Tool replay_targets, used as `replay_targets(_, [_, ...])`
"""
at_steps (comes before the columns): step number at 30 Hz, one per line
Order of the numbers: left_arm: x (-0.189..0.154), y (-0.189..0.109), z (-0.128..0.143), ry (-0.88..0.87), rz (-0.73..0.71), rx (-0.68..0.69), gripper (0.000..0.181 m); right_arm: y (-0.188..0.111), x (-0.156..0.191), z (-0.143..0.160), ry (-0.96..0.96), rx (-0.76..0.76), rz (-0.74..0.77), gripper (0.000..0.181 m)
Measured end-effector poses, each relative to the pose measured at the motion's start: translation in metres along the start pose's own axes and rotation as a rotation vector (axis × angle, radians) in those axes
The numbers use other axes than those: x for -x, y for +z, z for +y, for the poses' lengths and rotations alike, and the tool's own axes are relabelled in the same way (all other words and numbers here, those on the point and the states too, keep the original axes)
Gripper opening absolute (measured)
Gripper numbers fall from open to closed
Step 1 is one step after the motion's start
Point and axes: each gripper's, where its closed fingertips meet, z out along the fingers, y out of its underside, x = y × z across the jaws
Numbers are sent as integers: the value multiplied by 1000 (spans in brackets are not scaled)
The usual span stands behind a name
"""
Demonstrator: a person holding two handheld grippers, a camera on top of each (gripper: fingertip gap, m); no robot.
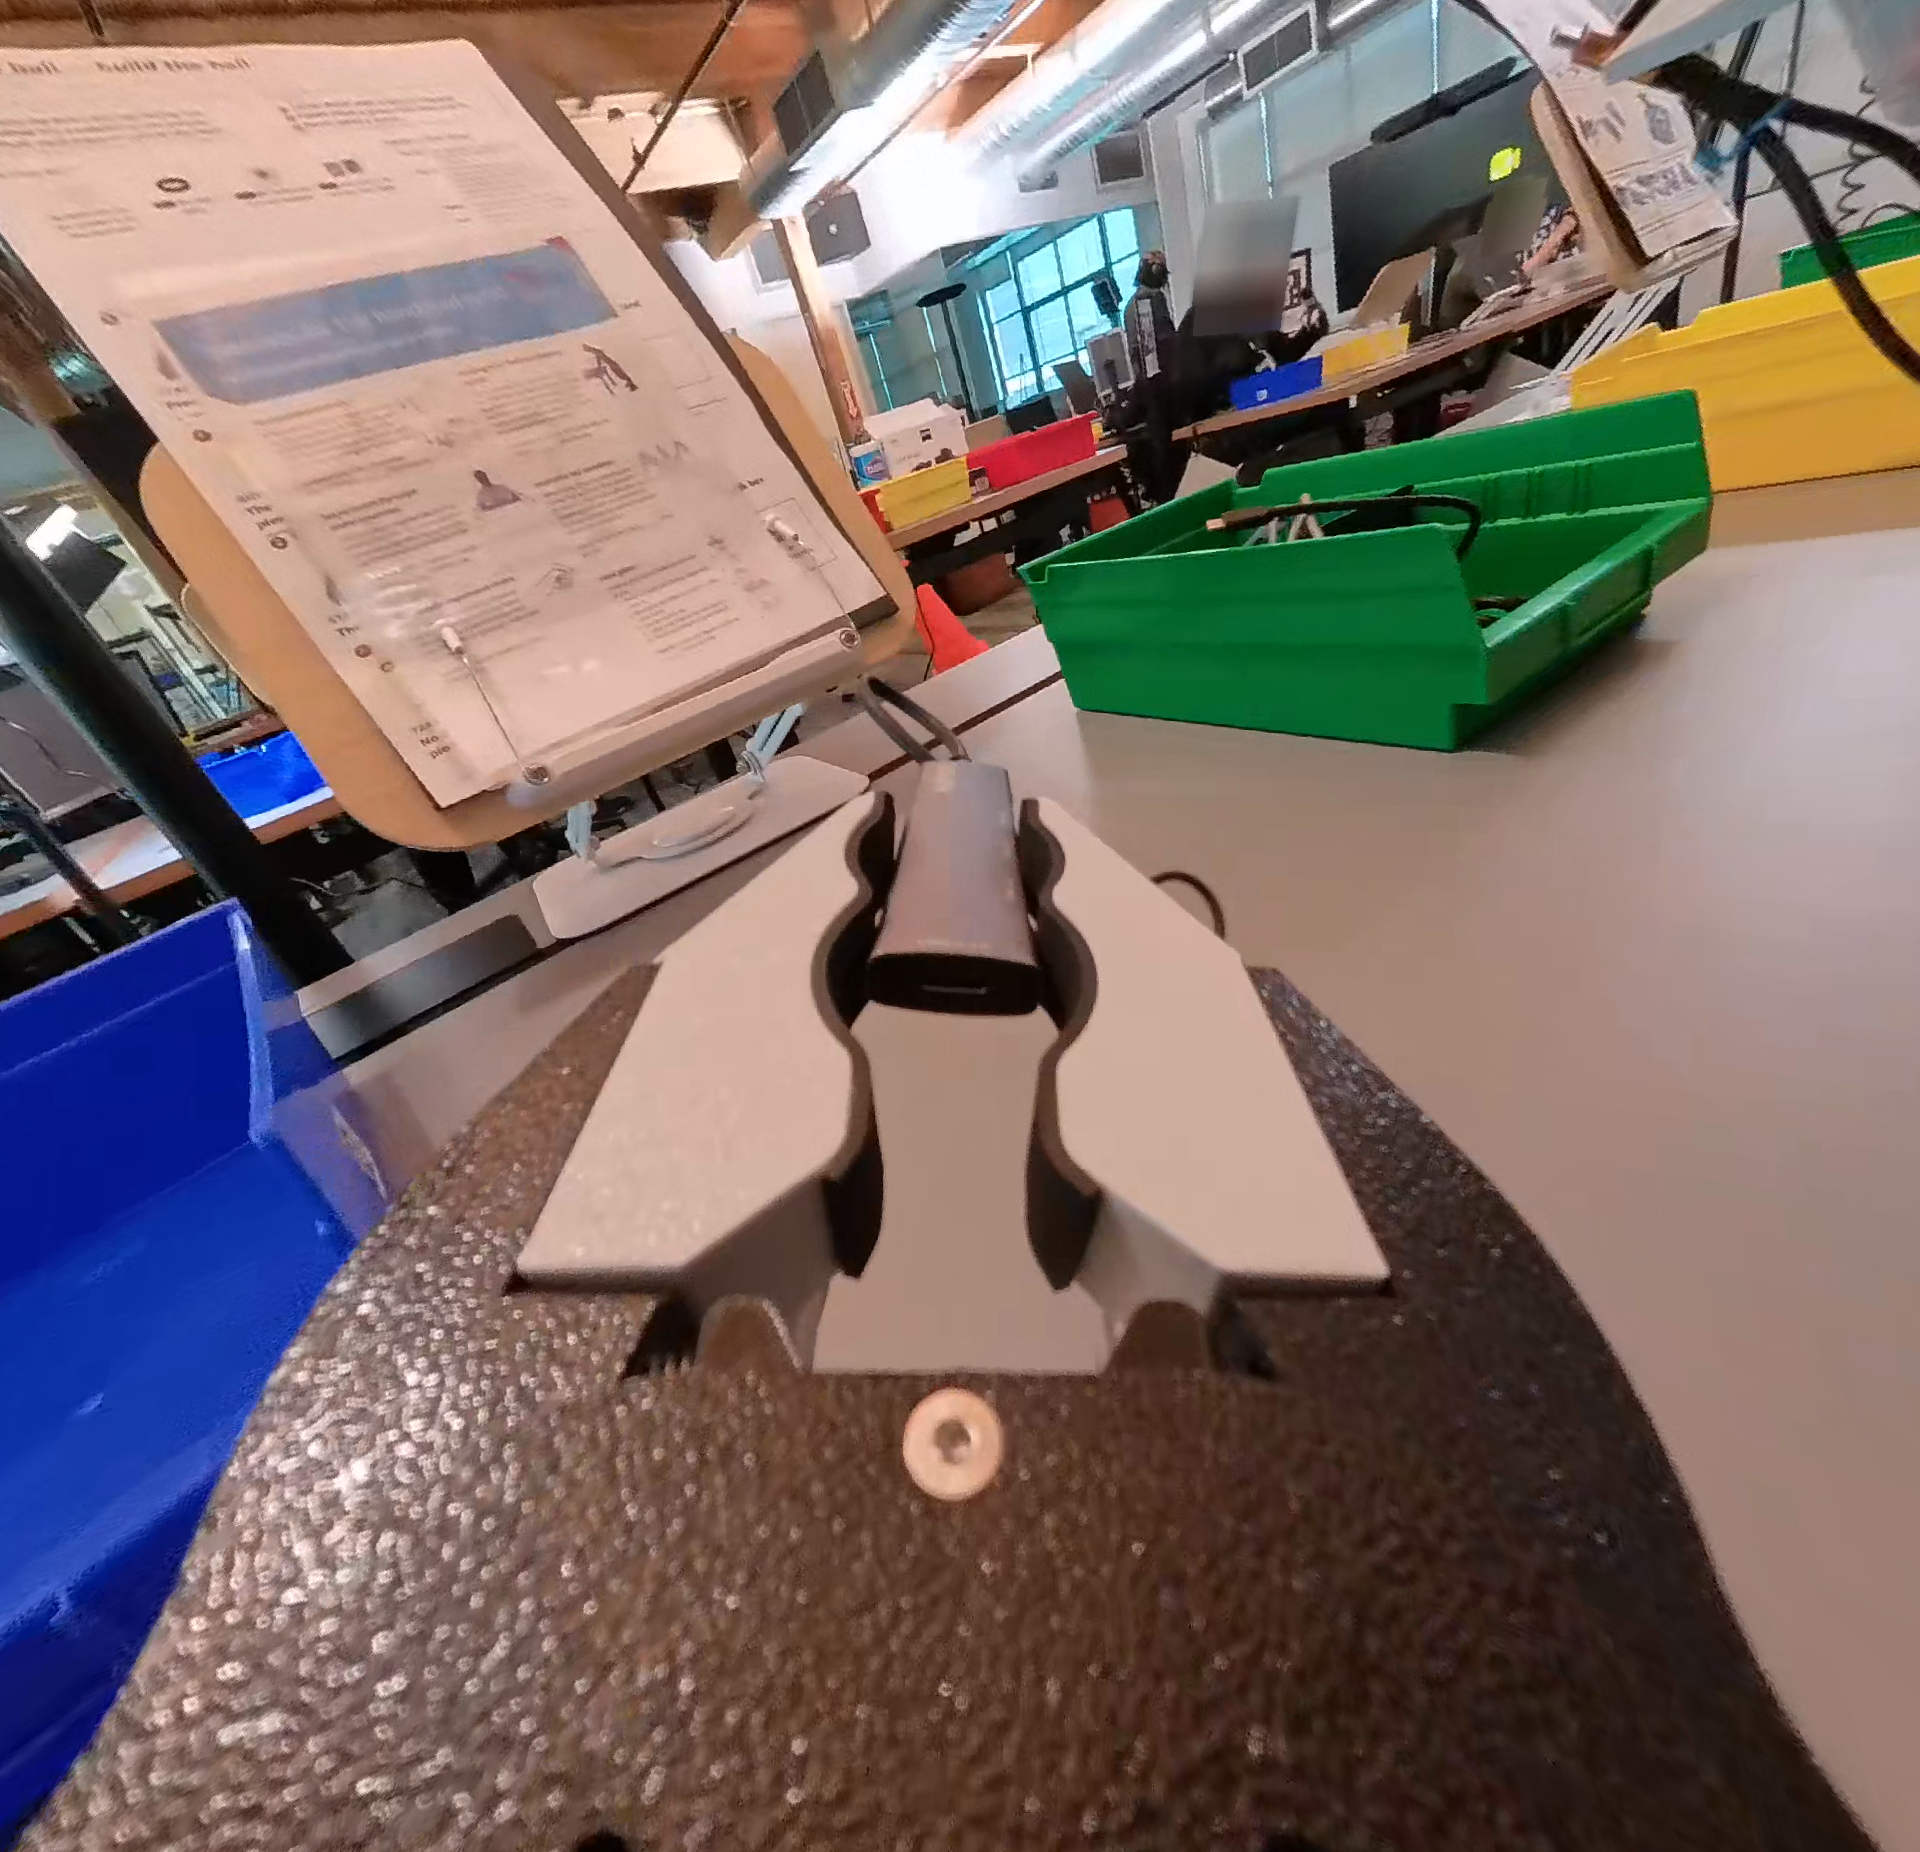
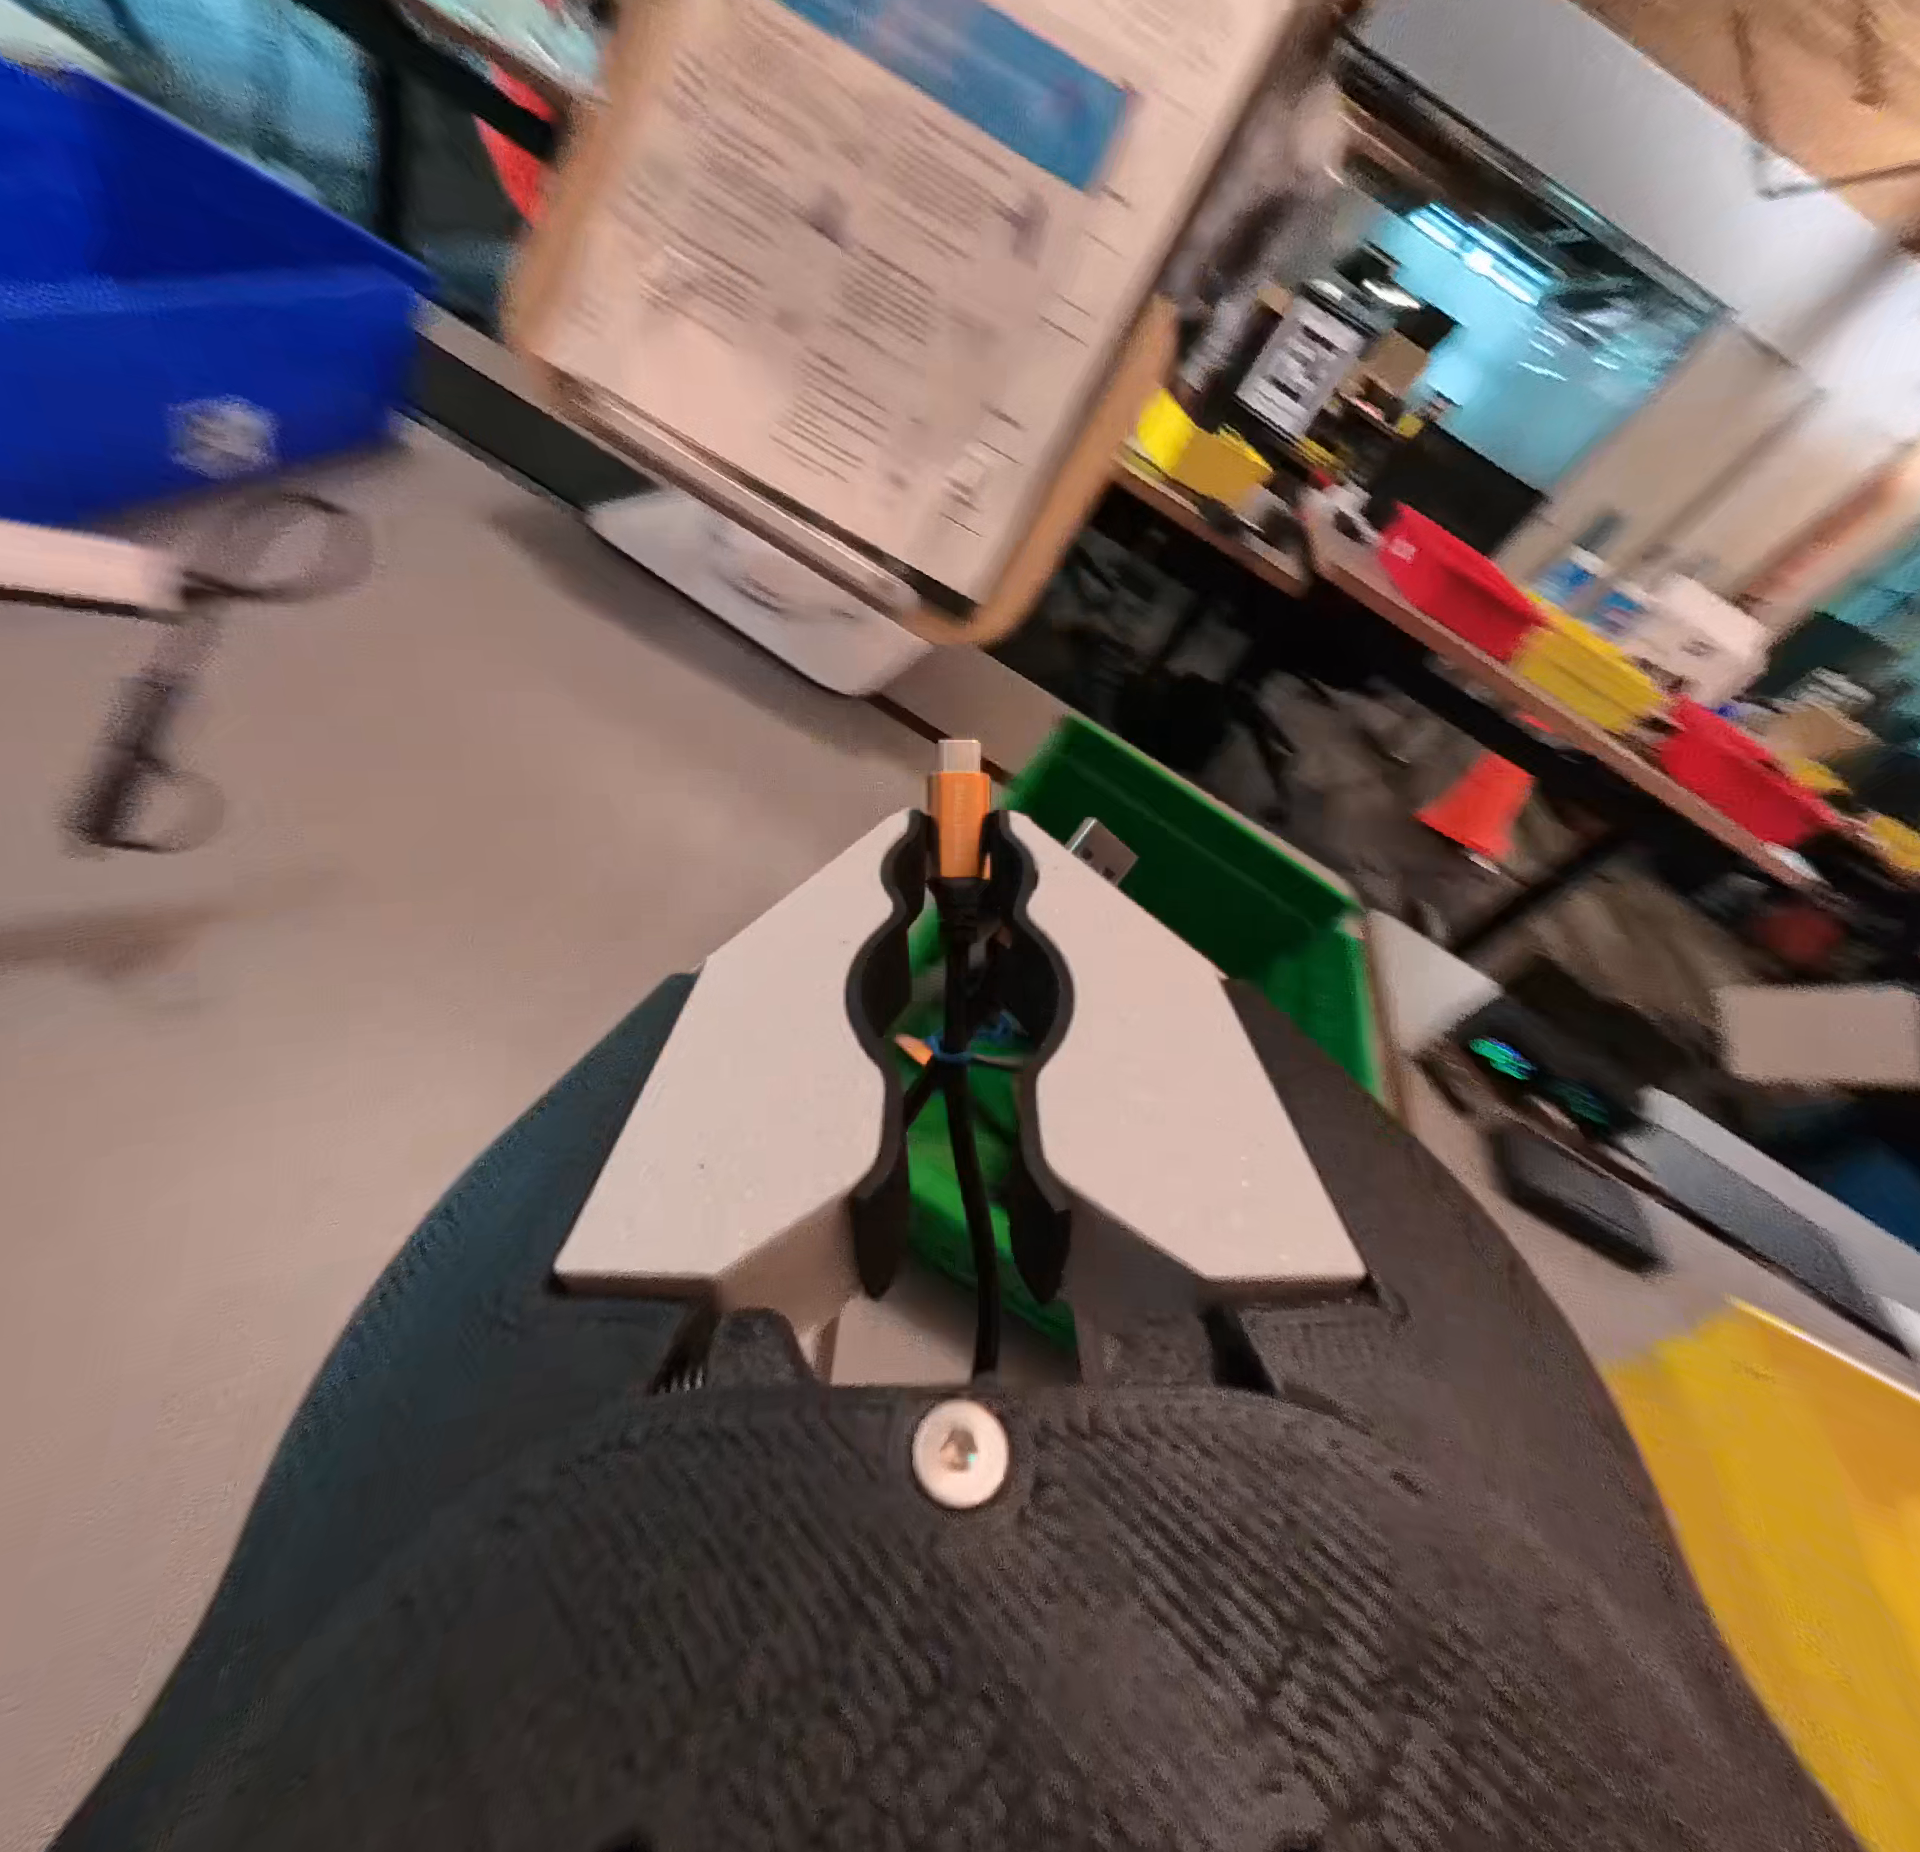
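My left gripper [image 1: 954,846] is shut on a dark grey adapter hub [image 1: 951,898]. The hub's open port end faces the camera and its grey cable runs off toward the document stand. It sits low over the grey table [image 1: 1507,971]. My right gripper [image 2: 958,846] is shut on an orange cable plug [image 2: 958,815]. The plug's silver tip [image 2: 957,759] points forward past the fingertips. Its black cable [image 2: 977,1179] hangs back between the fingers, bound with a blue tie. The right view is blurred by motion.
A green bin [image 1: 1351,597] with cables stands on the table at the right; it also shows behind the plug in the right wrist view [image 2: 1195,867]. A blue bin [image 1: 135,1231] is at the left. A document stand [image 1: 447,431] rises ahead. Yellow bins [image 1: 1766,379] lie farther right. About 25 cm separates my left fingertips from my right.
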Motion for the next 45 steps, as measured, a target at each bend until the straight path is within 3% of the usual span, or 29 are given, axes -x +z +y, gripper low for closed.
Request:
replay_targets(4, [0, 0, 0, -18, 10, -5, 23, 42, -73, 44, 24, 171, 82, 10])
replay_targets(11, [-4, 0, 1, 4, 28, 2, 23, 108, -124, 102, 151, 308, 169, 10])
replay_targets(15, [-4, 0, 2, 3, 35, 3, 23, 131, -109, 134, 328, 334, 79, 16])
replay_targets(17, [-4, 0, 3, 4, 35, 7, 23, 133, -96, 146, 385, 399, 23, 49])
replay_targets(23, [-3, 1, 4, -10, 35, 11, 23, 112, -85, 108, 421, 290, -43, 56])
replay_targets(26, [-5, 1, 4, -19, 50, 6, 22, 93, -51, 64, 428, 152, -205, 68])
replay_targets(28, [-10, 0, -1, -42, 93, -24, 22, 78, 1, 32, 409, 50, -438, 79])
replay_targets(31, [-28, -6, -18, -127, 265, -120, 22, 46, 90, -7, 326, -128, -760, 83])
replay_targets(34, [-44, -19, -39, -251, 472, -214, 22, 19, 156, -29, 225, -281, -931, 78])
replay_targets(38, [-51, -37, -57, -336, 642, -299, 22, 1, 202, -35, 151, -312, -1093, 66])
replay_targets(41, [-61, -42, -56, -307, 709, -292, 22, 0, 226, -27, 37, -275, -1134, 64])
replay_targets(45, [-73, -42, -52, -277, 751, -269, 22, -5, 250, -6, -155, -199, -1181, 38])
